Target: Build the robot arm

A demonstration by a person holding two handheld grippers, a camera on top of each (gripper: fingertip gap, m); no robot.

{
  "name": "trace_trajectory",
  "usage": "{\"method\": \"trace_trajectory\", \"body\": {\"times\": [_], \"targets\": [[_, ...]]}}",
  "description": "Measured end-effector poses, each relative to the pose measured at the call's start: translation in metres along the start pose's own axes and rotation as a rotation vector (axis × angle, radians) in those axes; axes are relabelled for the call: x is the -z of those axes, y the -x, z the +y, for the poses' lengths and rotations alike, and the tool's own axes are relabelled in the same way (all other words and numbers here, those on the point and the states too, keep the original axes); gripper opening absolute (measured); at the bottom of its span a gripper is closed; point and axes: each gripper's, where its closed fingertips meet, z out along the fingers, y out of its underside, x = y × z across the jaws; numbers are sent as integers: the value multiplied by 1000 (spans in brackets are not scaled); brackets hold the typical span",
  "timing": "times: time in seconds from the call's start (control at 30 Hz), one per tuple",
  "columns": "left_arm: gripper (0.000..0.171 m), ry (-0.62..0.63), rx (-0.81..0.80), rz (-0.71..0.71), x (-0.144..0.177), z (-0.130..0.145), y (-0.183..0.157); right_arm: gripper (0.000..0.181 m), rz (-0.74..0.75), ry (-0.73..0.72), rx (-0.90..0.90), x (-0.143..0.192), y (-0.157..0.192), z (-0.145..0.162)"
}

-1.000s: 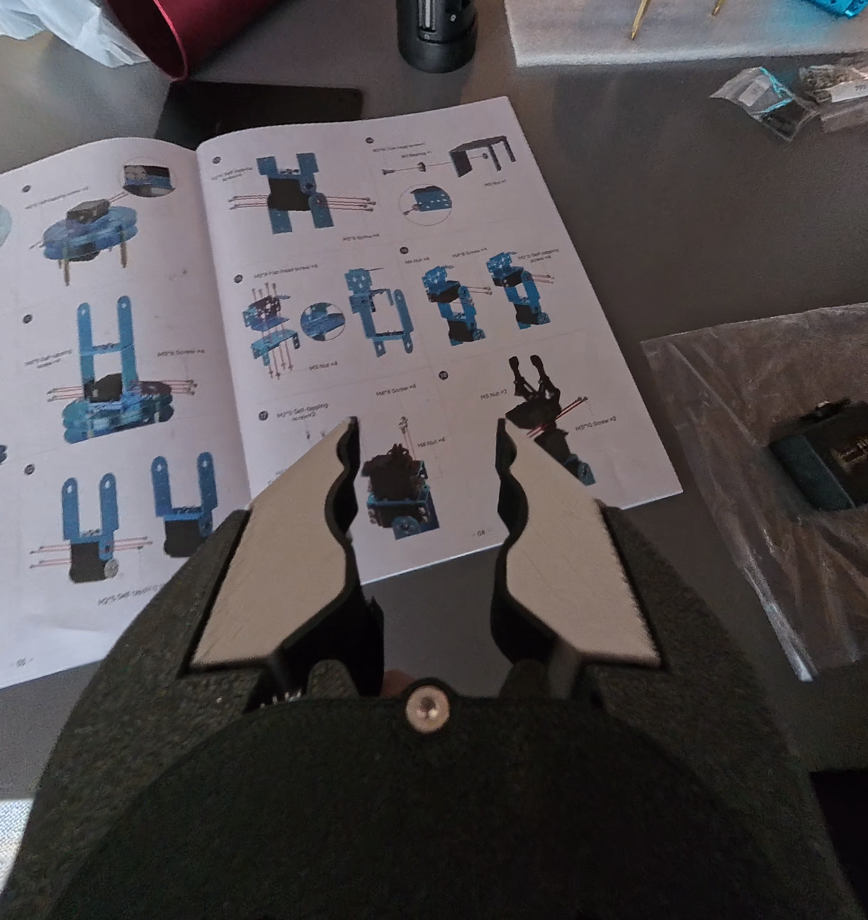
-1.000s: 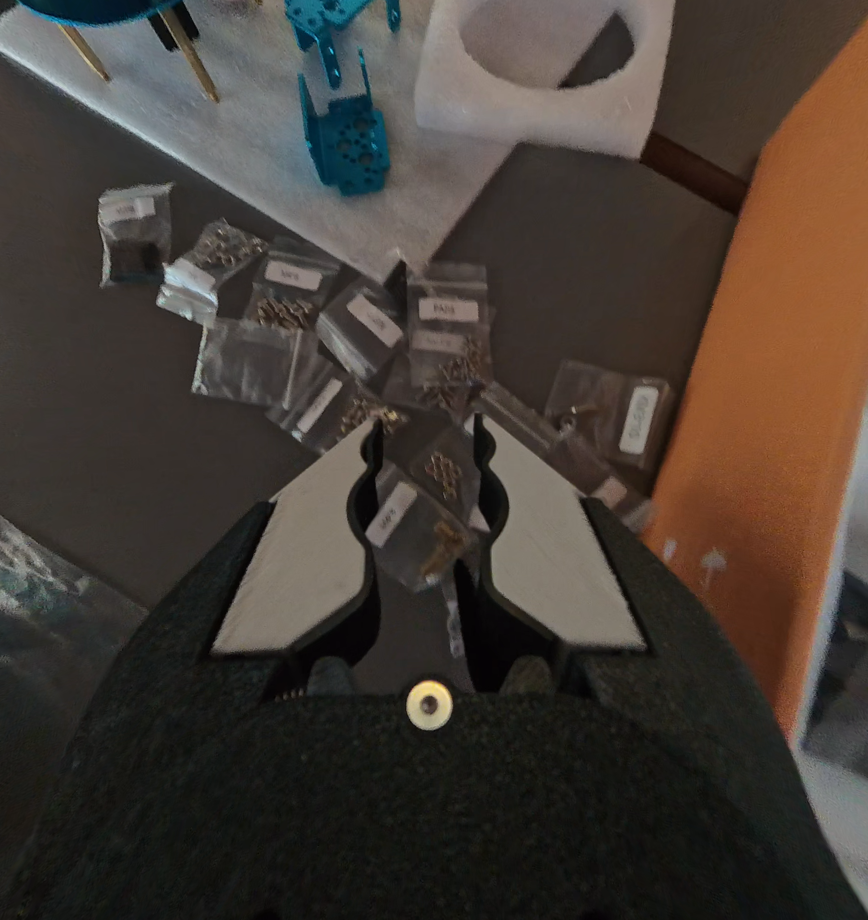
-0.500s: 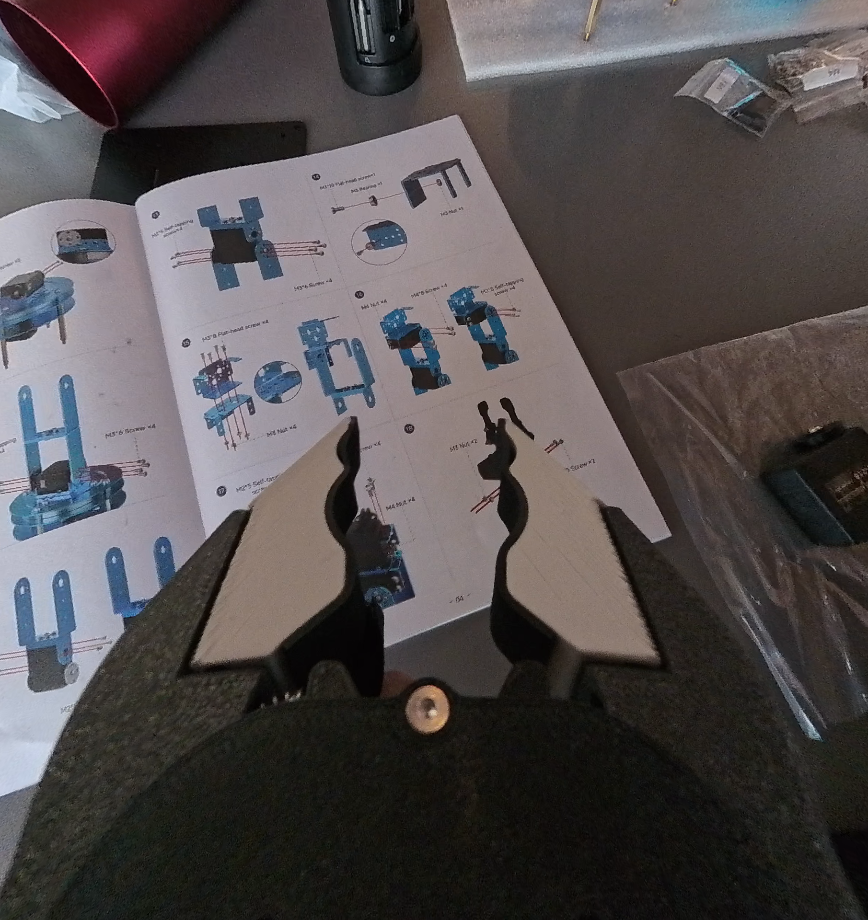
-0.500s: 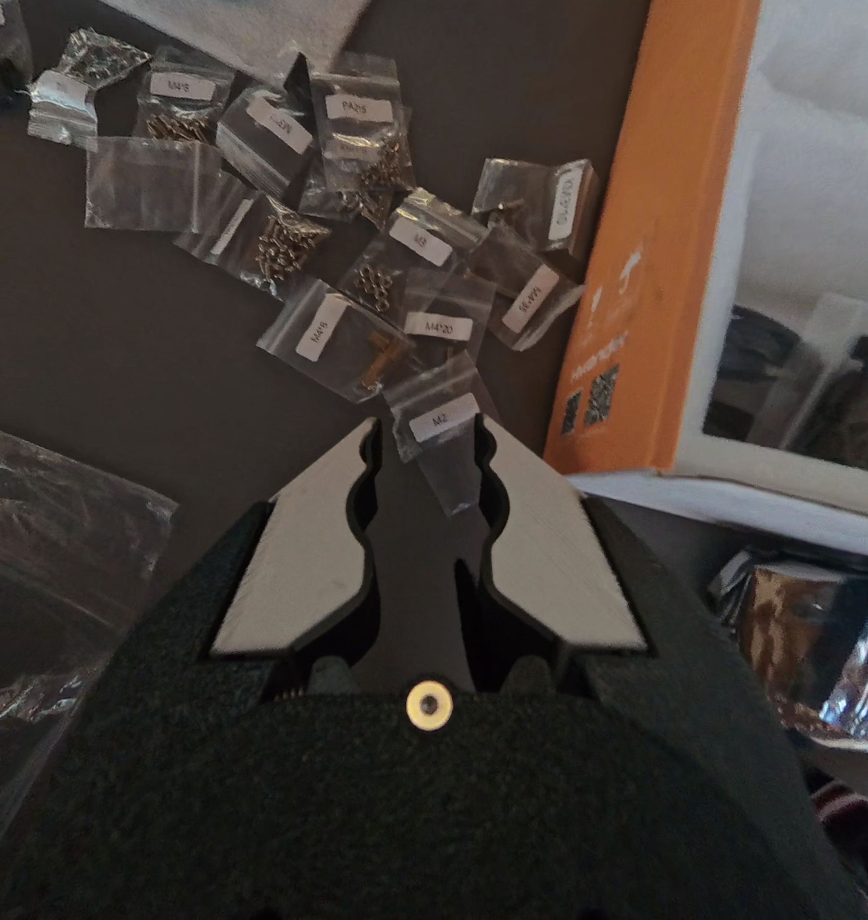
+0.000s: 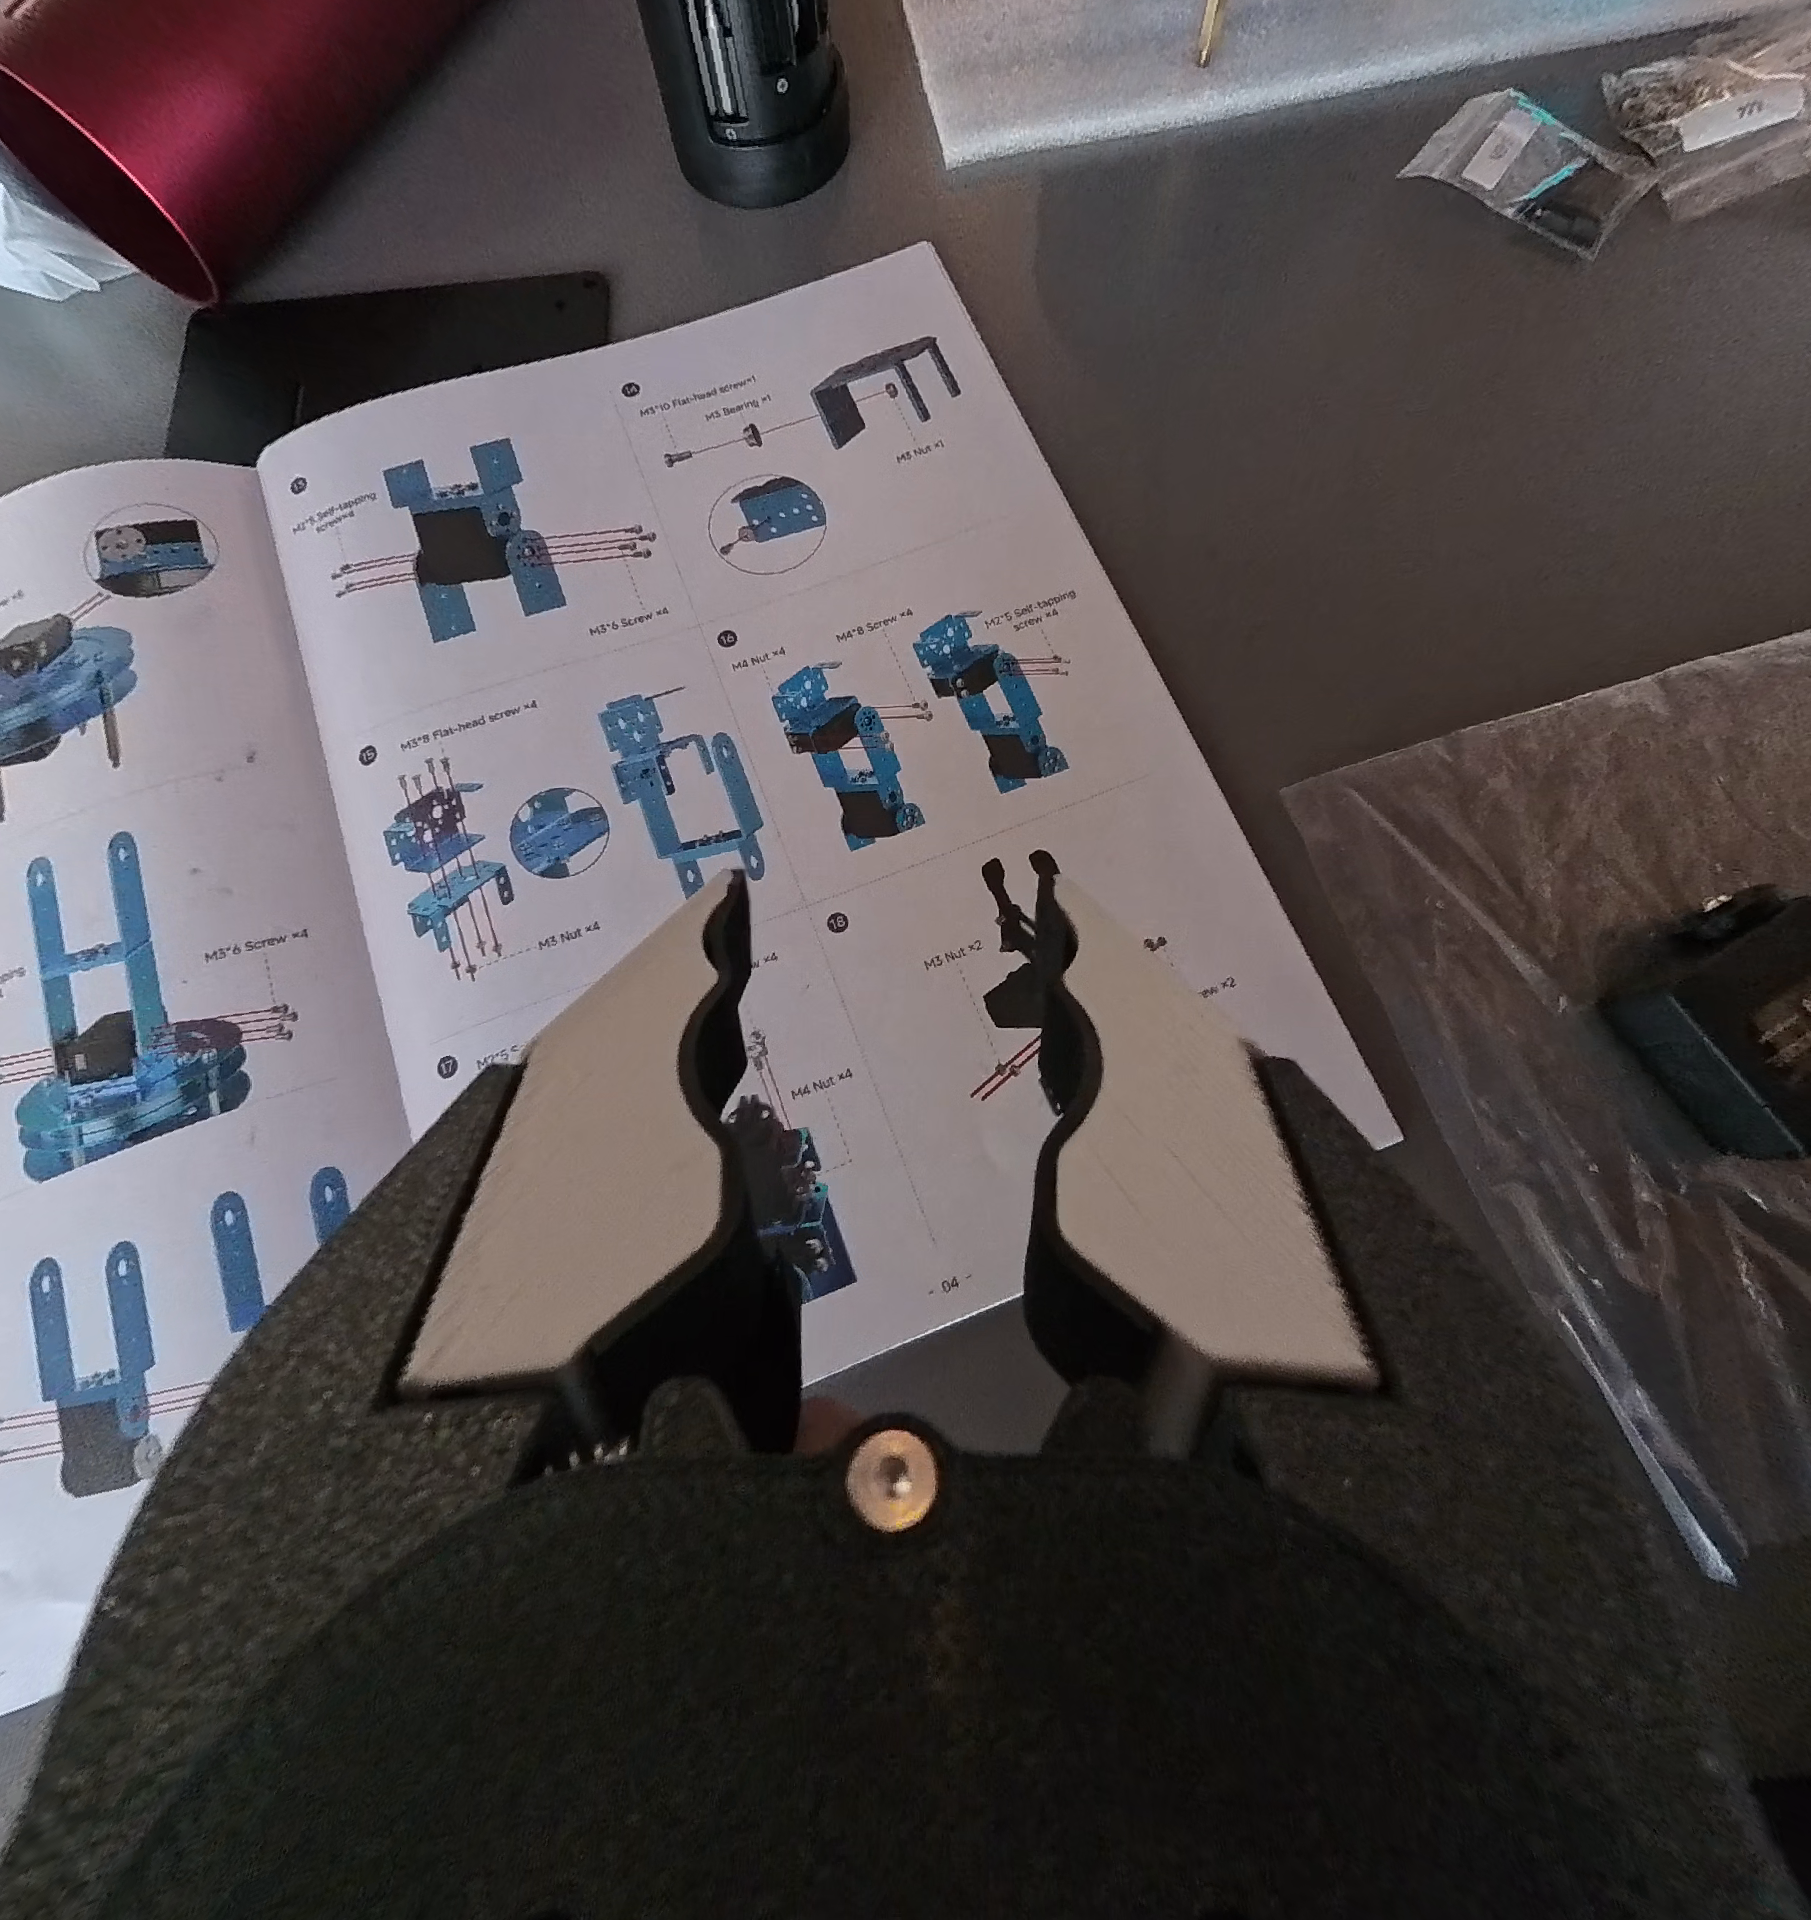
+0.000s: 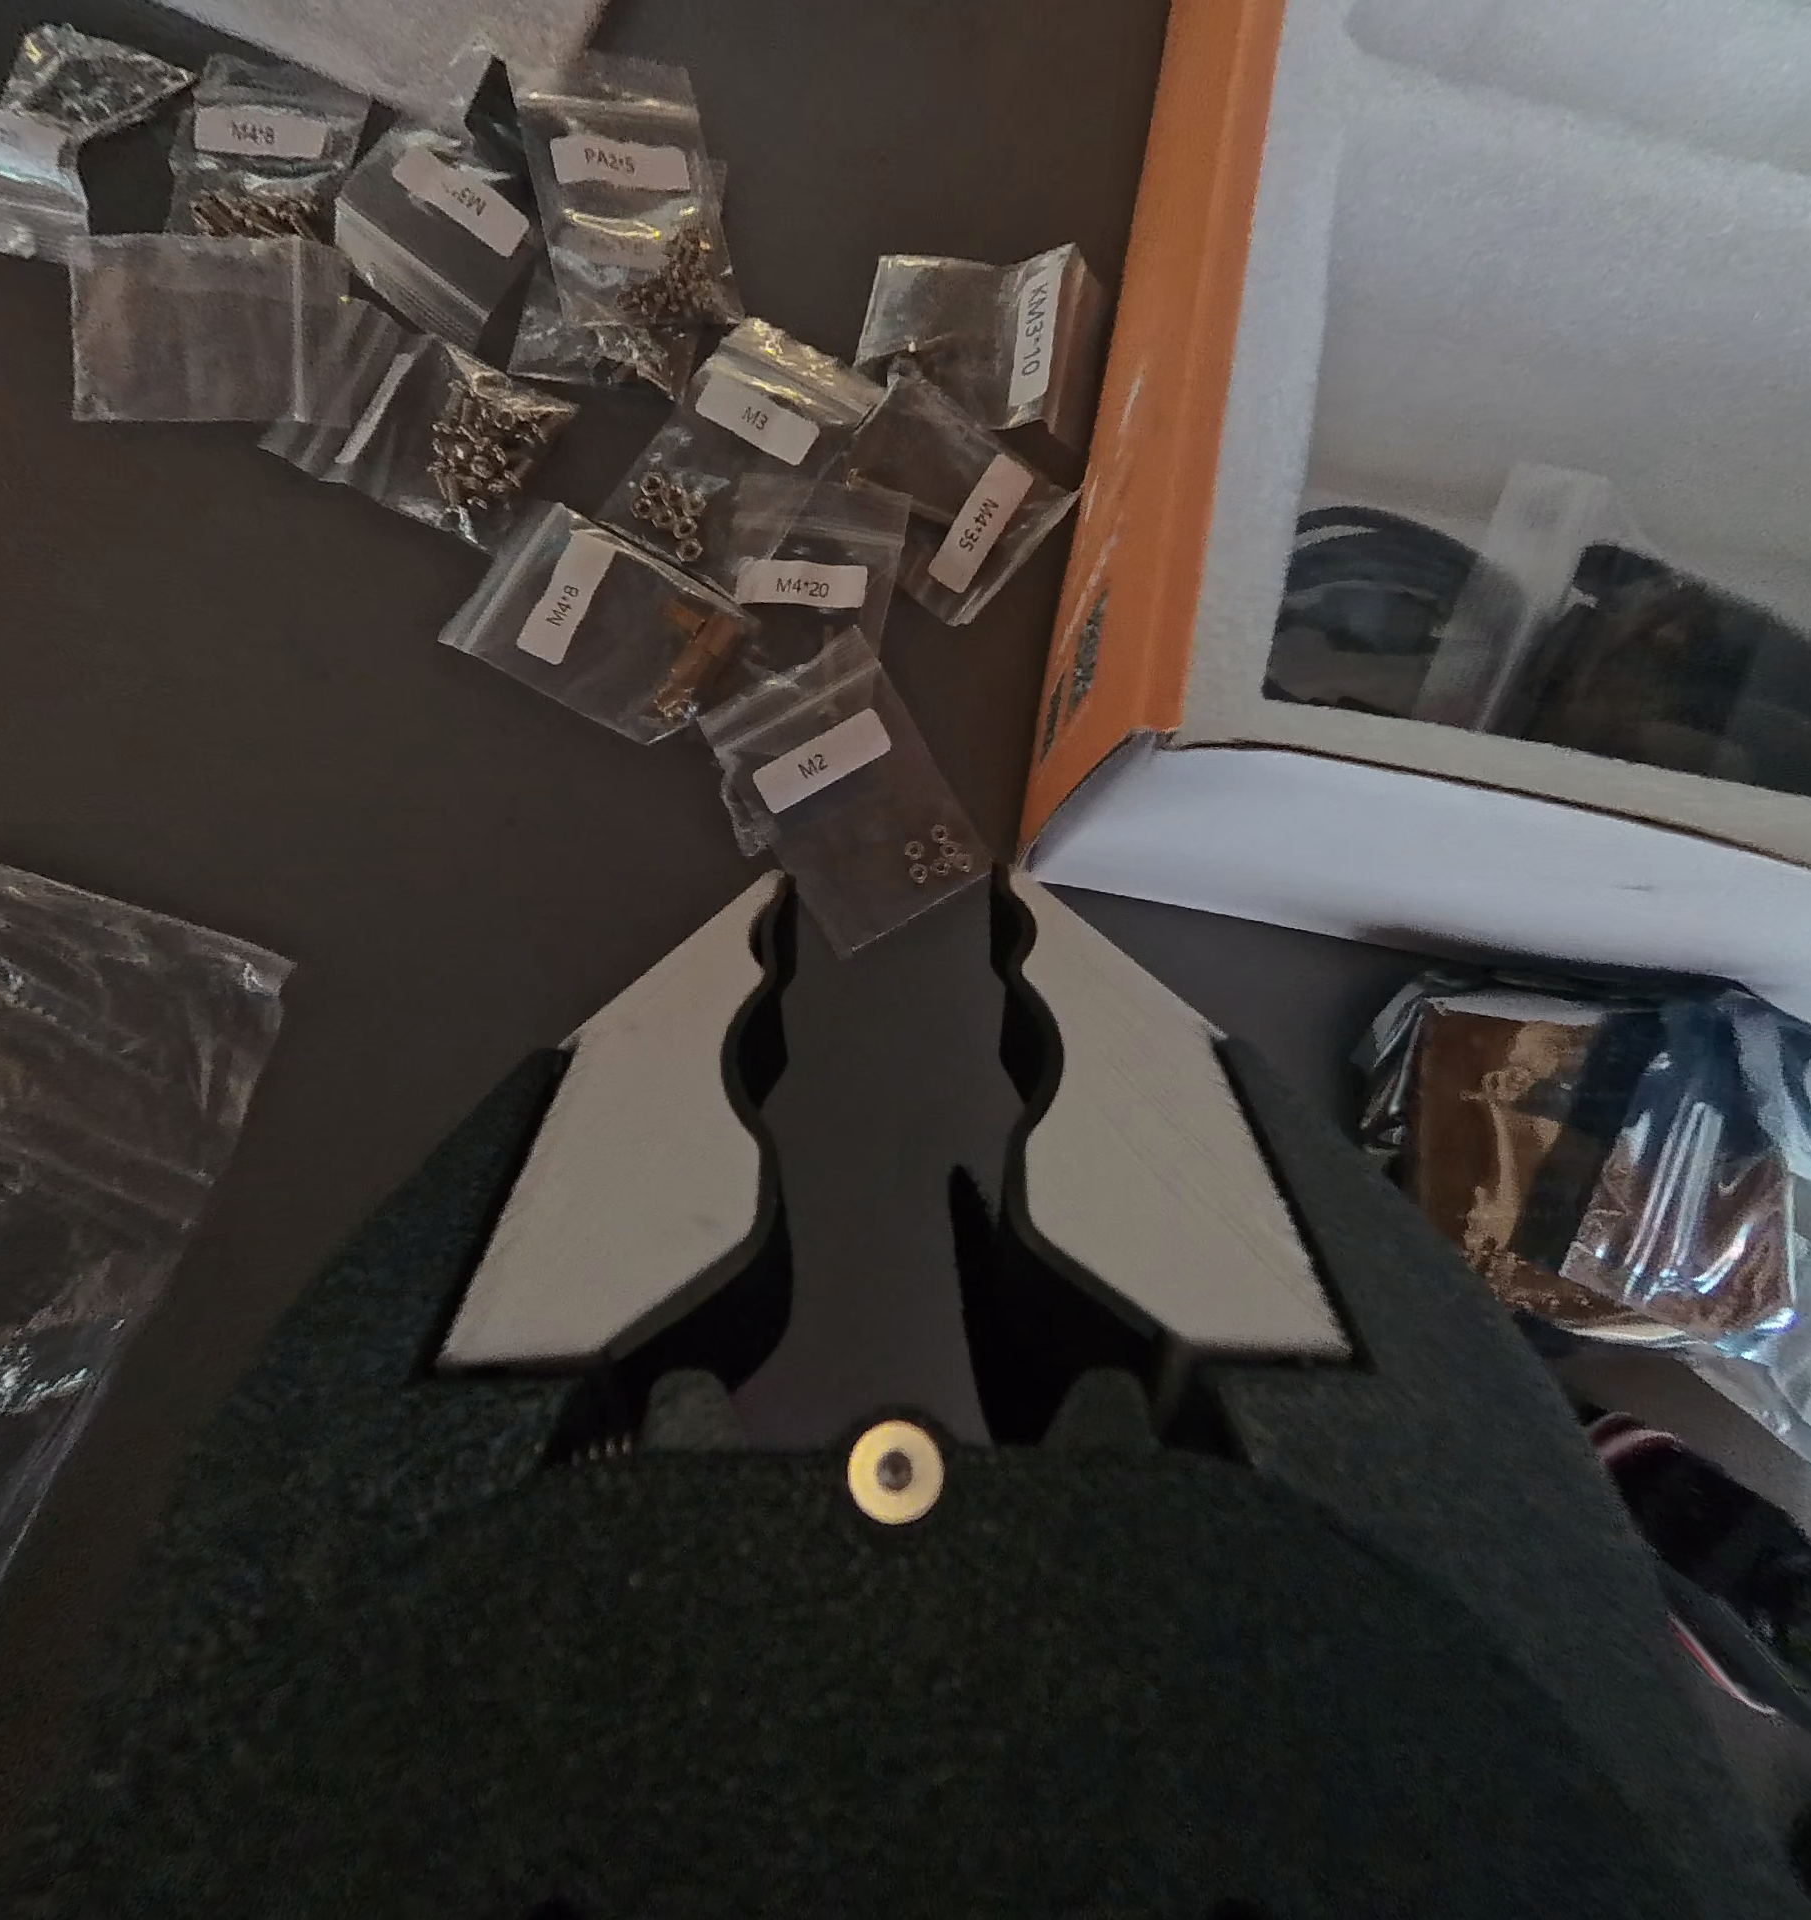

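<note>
Nothing gripped: left gripper [image 5: 890, 894] spread above the open assembly booklet [image 5: 610, 727], right gripper [image 6: 888, 894] spread, empty, just short of the small nut bag [image 6: 849, 810] beside the orange box [image 6: 1140, 416].

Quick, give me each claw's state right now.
Left claw: open, holding nothing, over the open instruction booklet.
Right claw: open, holding nothing, nearest small bag of nuts.

Print on a booklet, a block, bags and a box

Under and ahead of the left tongs [image 5: 896, 883], an open booklet [image 5: 672, 675] carries small captions and step numbers beside blue drawings. To their right, a black block [image 5: 1753, 1029] bears gold lettering. Ahead of the right tongs [image 6: 890, 883], clear bags [image 6: 823, 764] wear white labels. The orange box [image 6: 1140, 416] to the right has blurred, unreadable marks.
</note>
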Motion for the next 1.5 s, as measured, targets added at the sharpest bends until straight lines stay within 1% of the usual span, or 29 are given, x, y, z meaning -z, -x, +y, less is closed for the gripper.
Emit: {"method": "trace_trajectory", "body": {"times": [0.23,0.3,0.37,0.47,0.53,0.63,0.7,0.8,0.9,1.03,1.07,1.2,1.23,1.27,1.43,1.5], "targets": [[54,1,12,-4,1,2,3,37,16,22,14,9,-5,9],[54,0,20,6,0,2,1,37,-9,11,7,7,2,7],[54,-1,15,7,-1,2,-1,37,-61,-26,10,3,16,-5],[54,-7,6,12,-1,2,-5,37,-128,-66,47,-13,44,-35],[54,-12,2,10,1,2,-5,38,-135,-89,96,-28,59,-58],[54,-19,9,-1,4,4,-1,41,-142,-74,89,-56,62,-87],[54,-25,18,-4,7,4,3,41,-110,-66,67,-76,53,-103],[54,-32,21,-19,10,5,8,43,-83,-20,48,-100,46,-108],[54,-35,35,-25,11,7,12,43,-136,-3,18,-111,53,-105],[55,-29,44,-34,11,11,18,40,-155,-17,9,-110,53,-105],[54,-28,43,-35,10,11,19,31,-158,-14,15,-109,54,-104],[54,-28,35,-43,11,11,22,18,-142,-14,41,-106,53,-103],[54,-30,34,-44,11,11,23,11,-123,-19,52,-104,51,-103],[54,-33,32,-44,11,10,22,0,-105,-27,67,-101,49,-103],[54,-53,17,-13,9,1,11,0,-87,-37,92,-86,46,-96],[54,-58,-6,7,6,-4,2,0,-125,-66,73,-81,51,-101]]}}
